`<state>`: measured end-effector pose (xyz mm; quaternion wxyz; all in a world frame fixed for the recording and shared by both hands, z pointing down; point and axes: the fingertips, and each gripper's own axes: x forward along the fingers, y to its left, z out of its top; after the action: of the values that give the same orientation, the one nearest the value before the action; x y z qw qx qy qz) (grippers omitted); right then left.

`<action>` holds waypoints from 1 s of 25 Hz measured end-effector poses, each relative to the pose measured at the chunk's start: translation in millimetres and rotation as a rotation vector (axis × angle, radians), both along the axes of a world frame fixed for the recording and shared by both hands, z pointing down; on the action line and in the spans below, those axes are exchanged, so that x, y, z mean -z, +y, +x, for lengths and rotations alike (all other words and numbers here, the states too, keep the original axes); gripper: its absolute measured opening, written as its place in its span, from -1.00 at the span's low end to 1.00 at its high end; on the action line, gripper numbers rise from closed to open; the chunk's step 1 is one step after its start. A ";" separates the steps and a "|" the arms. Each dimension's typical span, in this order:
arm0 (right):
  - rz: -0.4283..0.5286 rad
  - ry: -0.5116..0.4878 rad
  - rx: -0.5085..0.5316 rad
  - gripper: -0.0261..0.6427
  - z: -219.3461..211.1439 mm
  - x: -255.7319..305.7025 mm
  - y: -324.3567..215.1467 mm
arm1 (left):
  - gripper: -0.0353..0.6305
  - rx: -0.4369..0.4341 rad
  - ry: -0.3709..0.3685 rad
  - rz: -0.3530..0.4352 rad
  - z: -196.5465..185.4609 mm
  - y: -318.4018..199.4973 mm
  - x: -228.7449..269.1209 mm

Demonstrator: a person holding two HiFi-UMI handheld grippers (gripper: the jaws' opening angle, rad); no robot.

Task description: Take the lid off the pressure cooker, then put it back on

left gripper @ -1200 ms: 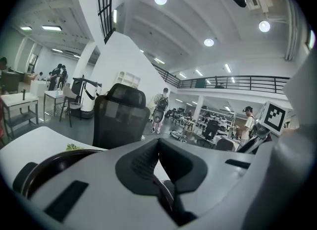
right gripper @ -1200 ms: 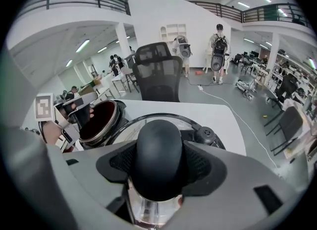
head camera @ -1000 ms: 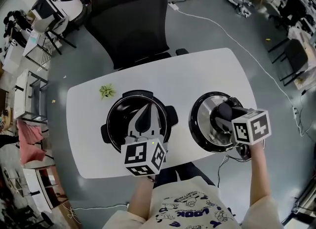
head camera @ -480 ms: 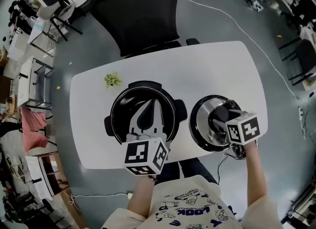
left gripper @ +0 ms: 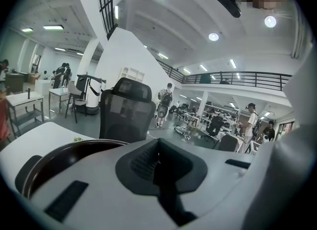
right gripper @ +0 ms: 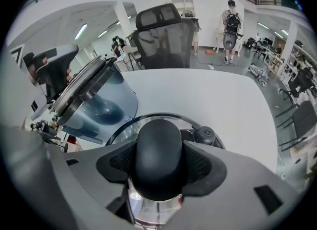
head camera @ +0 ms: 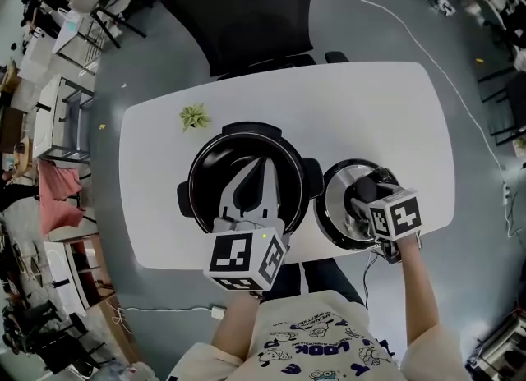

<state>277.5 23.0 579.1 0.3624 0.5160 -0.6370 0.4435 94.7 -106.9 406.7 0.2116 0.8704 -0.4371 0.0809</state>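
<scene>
One lid knob between right tongs

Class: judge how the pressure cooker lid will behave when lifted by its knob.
The lid looks like polished metal, so probably stiff and heavy for its size. Held only by its central knob in the right tongs, it may tilt or swing. The smooth rounded knob might slip.

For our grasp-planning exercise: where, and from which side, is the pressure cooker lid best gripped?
Probably the black knob at the lid's middle, taken from above: it stands proud and narrow, whereas the rim looks too wide for jaws. The right gripper grips it so.
</scene>
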 end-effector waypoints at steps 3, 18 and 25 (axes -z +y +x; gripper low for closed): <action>-0.008 0.018 0.009 -0.04 -2.0 -7.5 -1.2 | -0.85 0.005 0.000 -0.005 0.3 -1.1 -2.6; -0.014 0.059 0.006 -0.04 -13.6 -26.5 0.6 | -0.85 0.033 0.008 -0.029 -8.1 -2.5 -13.4; -0.022 0.080 0.006 -0.04 -17.3 -35.5 7.3 | -0.85 0.036 0.011 -0.029 -10.8 -1.2 -15.1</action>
<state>260.2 30.3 614.5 0.3944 0.5275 -0.6185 0.4285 83.9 -108.1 421.8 0.2280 0.8596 -0.4505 0.0787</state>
